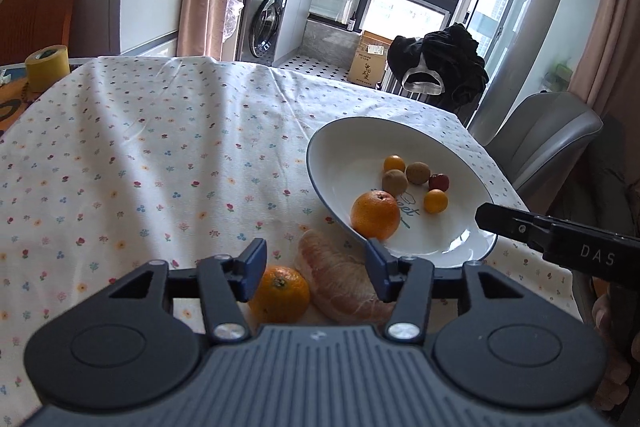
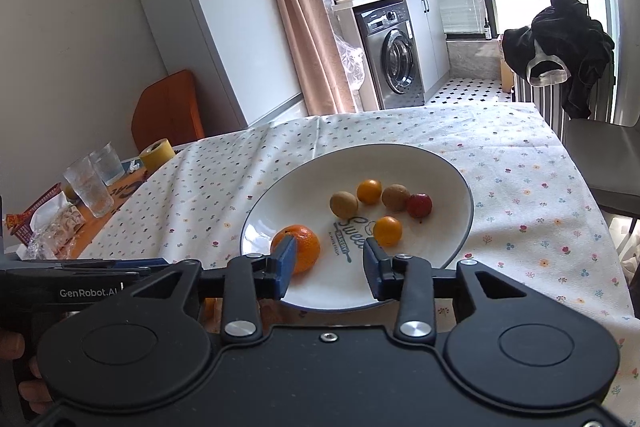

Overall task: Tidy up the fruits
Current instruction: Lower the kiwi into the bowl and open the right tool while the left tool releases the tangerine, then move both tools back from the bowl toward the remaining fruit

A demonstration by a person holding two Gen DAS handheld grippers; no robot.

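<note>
A white plate [image 1: 352, 147] [image 2: 320, 179] on the flowered tablecloth holds an orange [image 1: 376, 215] [image 2: 302, 247], two brown kiwis [image 1: 395, 182] [image 2: 343, 205], two small yellow-orange fruits [image 1: 435, 201] [image 2: 387, 231] and a small red fruit [image 1: 439, 182] [image 2: 419, 205]. On the cloth beside the plate's near rim lie a tangerine [image 1: 280, 293] and a peeled pomelo segment [image 1: 344, 283]. My left gripper [image 1: 316, 269] stands open just above these two, touching neither. My right gripper [image 2: 330, 269] is open over the plate's near edge, its left finger beside the orange.
A yellow tape roll [image 1: 47, 67] [image 2: 157, 153], two glasses [image 2: 90, 187] and a red basket [image 2: 32, 211] sit at the table's far left. A grey chair [image 1: 548, 139] stands past the right edge. The tablecloth [image 1: 160, 147] is bare on the left.
</note>
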